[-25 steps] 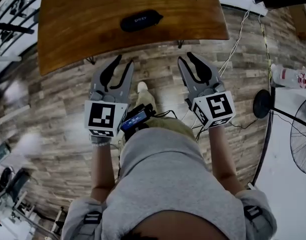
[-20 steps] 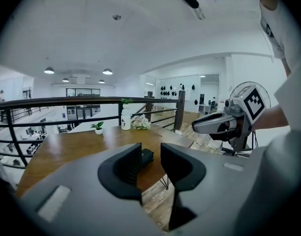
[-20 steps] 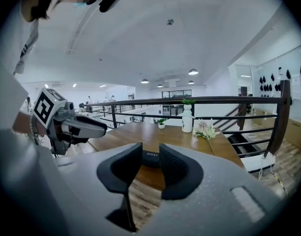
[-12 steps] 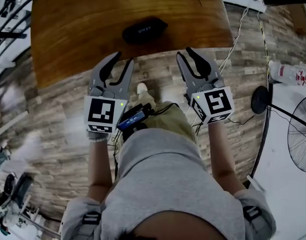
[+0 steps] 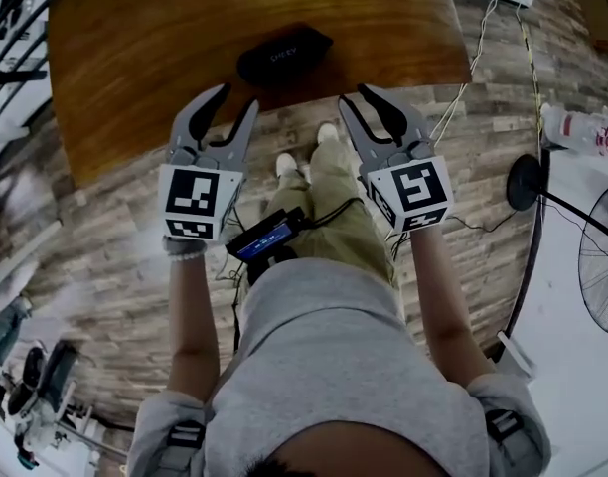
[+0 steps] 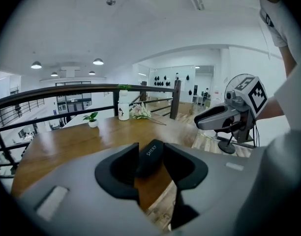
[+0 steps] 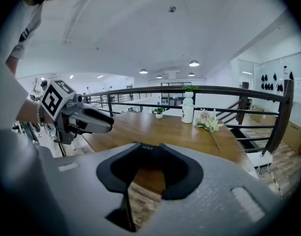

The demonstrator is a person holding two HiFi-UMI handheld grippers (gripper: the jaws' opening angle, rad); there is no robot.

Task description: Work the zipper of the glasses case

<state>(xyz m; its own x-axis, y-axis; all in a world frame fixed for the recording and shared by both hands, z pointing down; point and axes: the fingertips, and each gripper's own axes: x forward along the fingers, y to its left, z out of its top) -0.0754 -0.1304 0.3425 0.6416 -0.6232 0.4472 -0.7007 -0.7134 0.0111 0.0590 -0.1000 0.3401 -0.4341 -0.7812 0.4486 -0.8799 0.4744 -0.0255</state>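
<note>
L claw point(image 5: 238, 96) wider, nearer "SHERY" case point(image 5: 284, 56)

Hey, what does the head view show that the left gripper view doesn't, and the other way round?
Only the head view shows the person's shoes, a small device with a blue screen at the waist, and a plastic bottle at the far right. Only the left gripper view shows a white bottle, a small potted plant and flowers at the table's far side, a dark railing and ceiling lights. Both show the black glasses case lying untouched on the wooden table, and the right gripper with its jaws apart and empty.
</note>
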